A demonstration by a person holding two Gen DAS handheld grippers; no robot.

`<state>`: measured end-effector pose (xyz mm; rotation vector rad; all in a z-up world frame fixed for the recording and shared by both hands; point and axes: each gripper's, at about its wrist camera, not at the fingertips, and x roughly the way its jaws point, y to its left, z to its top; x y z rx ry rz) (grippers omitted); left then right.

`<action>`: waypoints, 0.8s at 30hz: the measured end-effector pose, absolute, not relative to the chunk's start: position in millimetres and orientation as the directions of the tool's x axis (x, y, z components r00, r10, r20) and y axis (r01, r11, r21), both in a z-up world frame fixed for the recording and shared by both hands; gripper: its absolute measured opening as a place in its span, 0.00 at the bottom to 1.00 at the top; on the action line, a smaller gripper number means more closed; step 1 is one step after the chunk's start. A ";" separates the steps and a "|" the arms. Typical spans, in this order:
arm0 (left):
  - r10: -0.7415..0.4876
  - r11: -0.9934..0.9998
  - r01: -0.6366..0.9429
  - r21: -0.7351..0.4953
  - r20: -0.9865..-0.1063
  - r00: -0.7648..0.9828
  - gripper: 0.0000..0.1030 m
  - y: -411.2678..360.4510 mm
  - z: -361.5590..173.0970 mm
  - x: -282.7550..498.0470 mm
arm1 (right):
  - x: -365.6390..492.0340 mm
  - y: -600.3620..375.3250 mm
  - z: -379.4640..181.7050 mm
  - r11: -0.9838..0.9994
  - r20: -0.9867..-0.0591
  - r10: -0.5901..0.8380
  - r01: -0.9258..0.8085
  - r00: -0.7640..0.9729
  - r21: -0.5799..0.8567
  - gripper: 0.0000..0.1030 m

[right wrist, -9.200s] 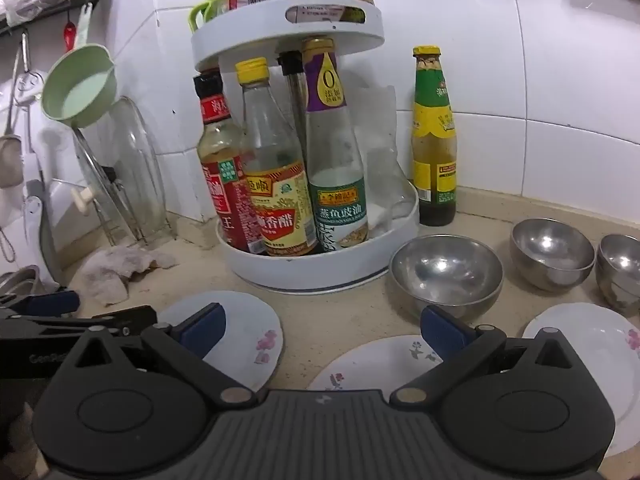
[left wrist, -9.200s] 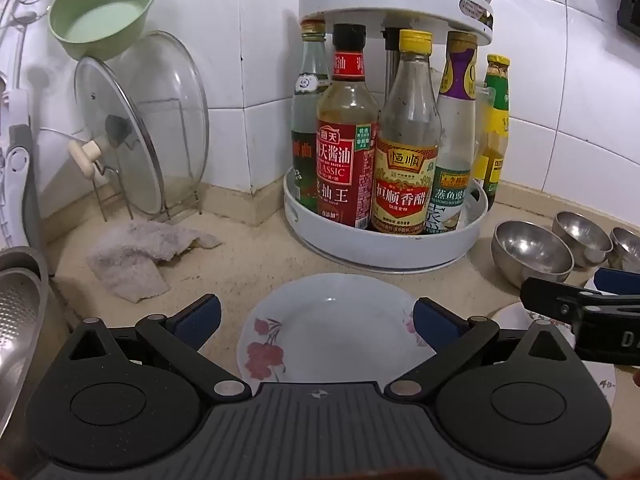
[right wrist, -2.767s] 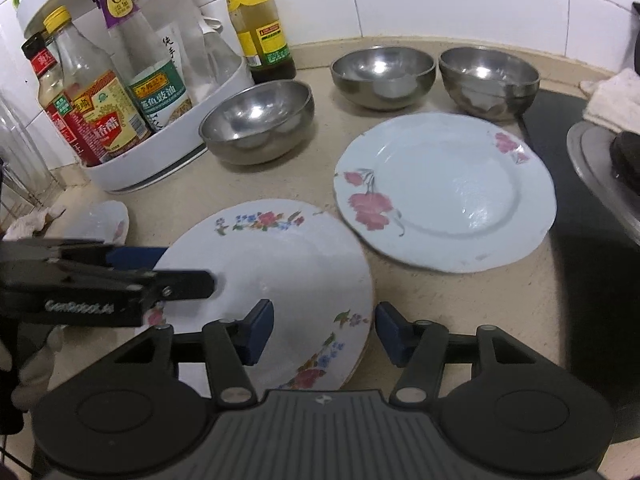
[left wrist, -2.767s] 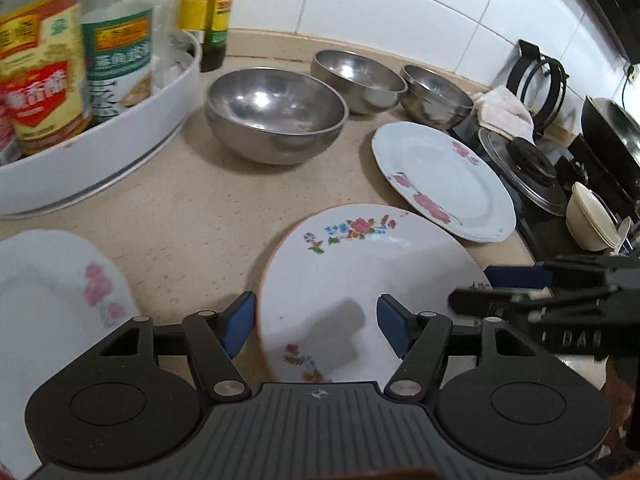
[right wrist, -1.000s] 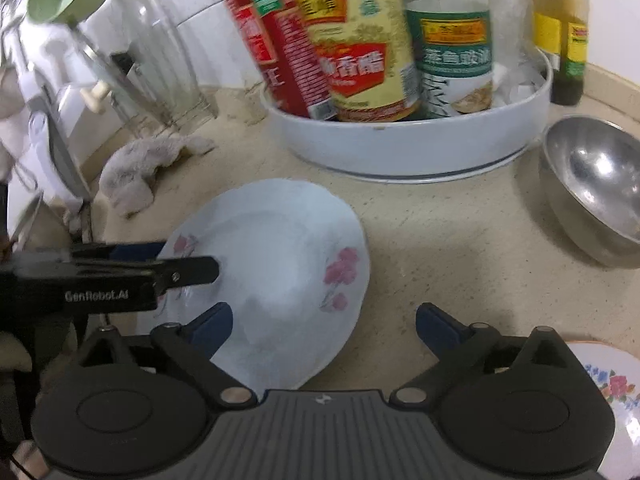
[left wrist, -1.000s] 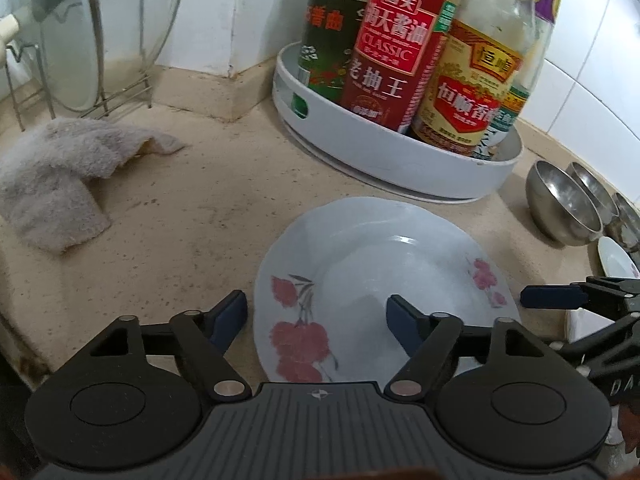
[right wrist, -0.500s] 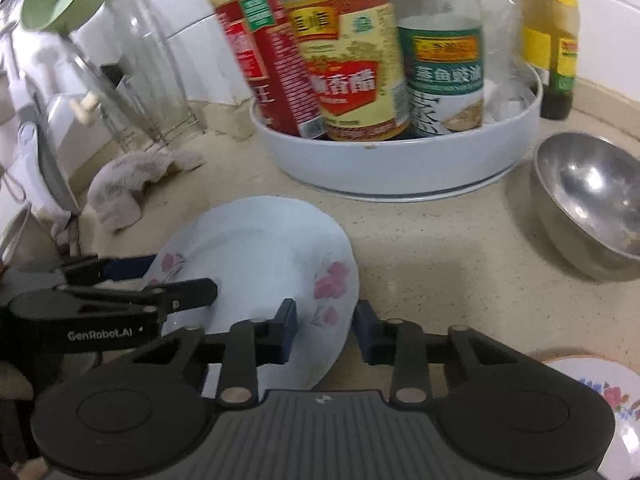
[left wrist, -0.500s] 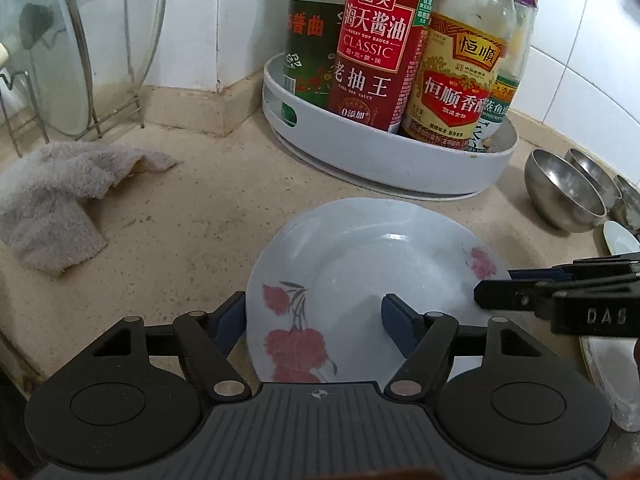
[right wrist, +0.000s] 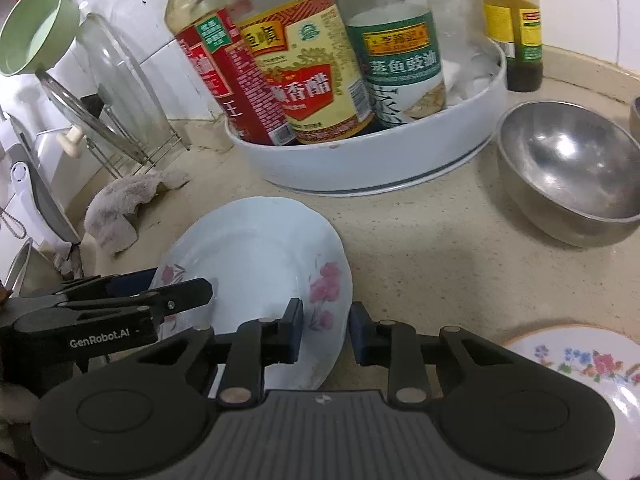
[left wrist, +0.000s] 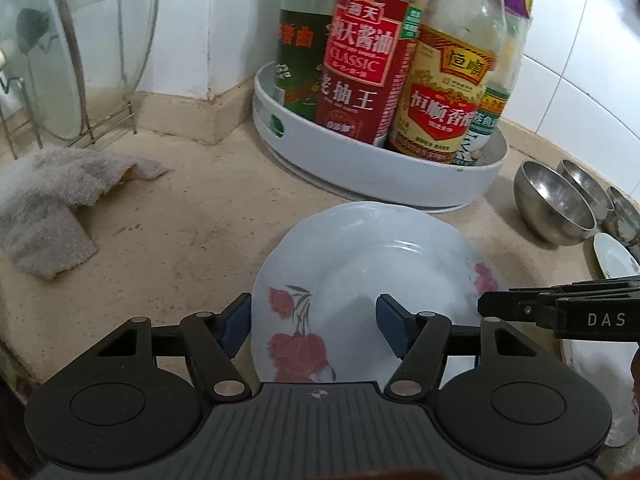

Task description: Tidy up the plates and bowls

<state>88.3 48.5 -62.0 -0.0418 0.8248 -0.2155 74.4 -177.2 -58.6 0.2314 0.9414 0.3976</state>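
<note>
Now both my tongs sit on the white rose-printed plate (right wrist: 256, 264), which lies on the counter just in front of the white bottle turntable (right wrist: 360, 160). My right gripper (right wrist: 326, 332) straddles the plate's raised right rim; its jaws have just been closing, though I cannot tell whether the pads bite yet. My left gripper (left wrist: 314, 326) stands half apart over the near rim, also narrowing, clamping nothing. The plate tips up on the right. Beyond the turntable's right side sits a steel bowl (right wrist: 568, 172); a flowered plate (right wrist: 580, 360) lies nearer me, probably the stacking spot. A grey rag (right wrist: 120, 208) lies off left.
</note>
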 end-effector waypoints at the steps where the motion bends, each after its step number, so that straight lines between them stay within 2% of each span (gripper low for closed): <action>1: -0.208 0.977 0.178 -0.119 -0.723 0.659 0.70 46.5 -61.1 88.1 | 73.5 -179.0 -58.0 0.906 -0.737 0.424 -0.223 0.527 0.361 0.24; 24: -0.254 0.961 0.255 -0.105 -0.696 0.672 0.69 15.8 -44.3 78.3 | 50.8 -213.5 -36.1 0.921 -0.694 0.364 -0.128 0.621 0.369 0.21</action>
